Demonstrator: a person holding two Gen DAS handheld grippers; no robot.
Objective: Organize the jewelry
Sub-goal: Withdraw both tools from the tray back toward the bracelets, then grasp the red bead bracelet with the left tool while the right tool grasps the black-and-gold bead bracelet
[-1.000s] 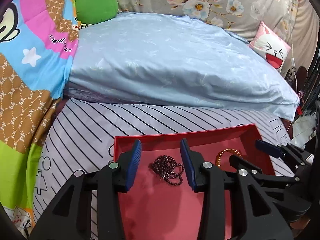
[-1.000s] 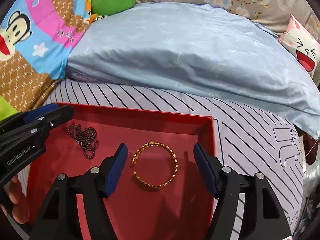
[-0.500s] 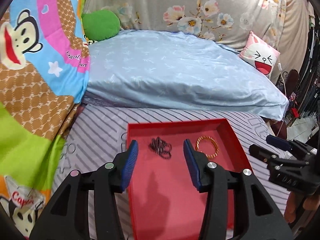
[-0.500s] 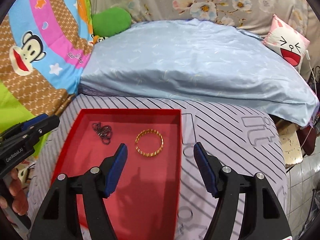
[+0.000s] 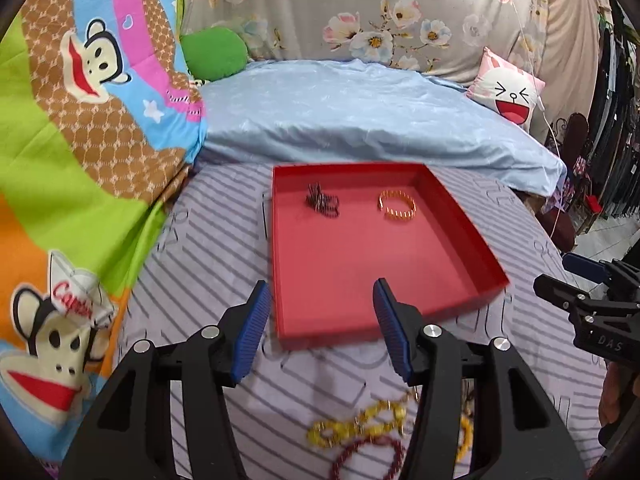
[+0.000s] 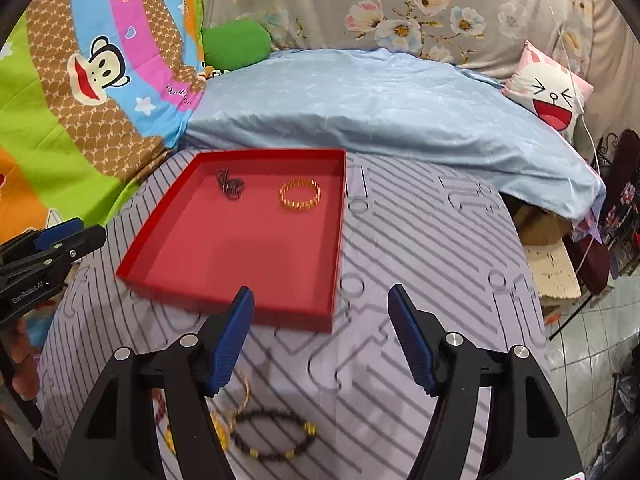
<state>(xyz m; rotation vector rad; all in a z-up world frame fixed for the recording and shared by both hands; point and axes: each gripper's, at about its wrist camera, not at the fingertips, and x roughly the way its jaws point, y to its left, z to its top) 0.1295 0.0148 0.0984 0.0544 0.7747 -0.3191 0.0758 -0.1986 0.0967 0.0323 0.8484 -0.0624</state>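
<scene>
A red tray (image 5: 460, 224) (image 6: 338, 240) lies on the striped bed sheet. In it are a dark bead chain (image 5: 322, 203) (image 6: 230, 187) and a gold bangle (image 5: 397, 207) (image 6: 300, 195). My left gripper (image 5: 318, 326) is open and empty, above the tray's near edge. My right gripper (image 6: 320, 334) is open and empty, near the tray's front right corner. Loose on the sheet near me lie a yellow bead bracelet (image 5: 360, 424), a red bead bracelet (image 5: 366, 456) and a dark bracelet with gold beads (image 6: 274, 434).
A light blue pillow (image 5: 360, 120) lies behind the tray. A colourful monkey-print quilt (image 5: 80, 140) is on the left. A pink cartoon cushion (image 5: 506, 92) is at the back right. The bed's right edge drops to a tiled floor (image 6: 592, 332).
Both grippers have pulled back and up from the tray, open and empty. The bead chain and bangle stay in the tray. The loose bracelets on the sheet have come into view.
</scene>
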